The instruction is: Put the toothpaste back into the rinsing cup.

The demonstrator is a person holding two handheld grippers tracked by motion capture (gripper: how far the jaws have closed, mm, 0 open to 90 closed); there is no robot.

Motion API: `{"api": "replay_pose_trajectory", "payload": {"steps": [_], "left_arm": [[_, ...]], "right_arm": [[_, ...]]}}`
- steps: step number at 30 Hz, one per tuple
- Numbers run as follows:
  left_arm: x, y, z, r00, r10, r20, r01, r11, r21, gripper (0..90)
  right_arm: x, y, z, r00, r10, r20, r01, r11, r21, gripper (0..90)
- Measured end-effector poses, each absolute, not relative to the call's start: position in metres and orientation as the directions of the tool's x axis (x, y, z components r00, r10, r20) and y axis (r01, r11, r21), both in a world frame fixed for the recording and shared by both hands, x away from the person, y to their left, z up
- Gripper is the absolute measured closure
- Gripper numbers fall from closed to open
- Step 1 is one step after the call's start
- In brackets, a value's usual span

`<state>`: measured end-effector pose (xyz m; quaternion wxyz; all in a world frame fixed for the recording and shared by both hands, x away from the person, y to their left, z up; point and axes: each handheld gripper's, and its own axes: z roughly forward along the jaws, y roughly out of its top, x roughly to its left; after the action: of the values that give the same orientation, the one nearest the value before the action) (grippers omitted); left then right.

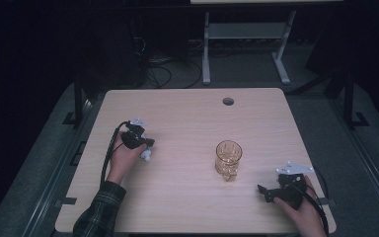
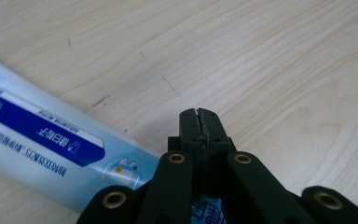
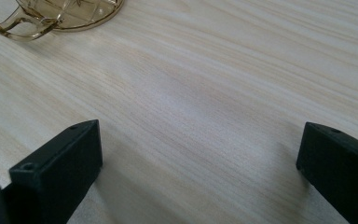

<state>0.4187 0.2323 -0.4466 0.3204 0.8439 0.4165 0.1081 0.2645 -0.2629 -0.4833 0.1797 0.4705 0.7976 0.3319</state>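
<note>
A white and blue toothpaste tube (image 2: 51, 135) lies on the wooden table (image 1: 187, 123), running from the left to under the links of my left gripper (image 2: 199, 116). That gripper's jaws are shut, tips pressed together with nothing seen between them. From above, the left gripper (image 1: 145, 144) sits at the table's left with a white end of the tube (image 1: 147, 156) just below it. An amber glass mug (image 1: 228, 159) stands right of centre. My right gripper (image 1: 268, 192) rests near the front right, open, jaws wide over bare wood (image 3: 200, 154), the mug (image 3: 65, 14) beyond them.
A round cable hole (image 1: 228, 101) is near the table's far edge. A metal stand (image 1: 246, 44) and cables are on the floor behind the table. Bare wood lies between the two grippers.
</note>
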Motion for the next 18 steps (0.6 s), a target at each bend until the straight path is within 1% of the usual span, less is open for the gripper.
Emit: {"api": "replay_pose_trajectory", "payload": {"steps": [18], "left_arm": [[0.400, 0.254, -0.446, 0.620, 0.781, -0.072, 0.647, -0.458, 0.609, 90.0]], "right_arm": [[0.264, -0.263, -0.483, -0.494, 0.869, 0.025, 0.631, 0.338, 0.698, 0.0]]}}
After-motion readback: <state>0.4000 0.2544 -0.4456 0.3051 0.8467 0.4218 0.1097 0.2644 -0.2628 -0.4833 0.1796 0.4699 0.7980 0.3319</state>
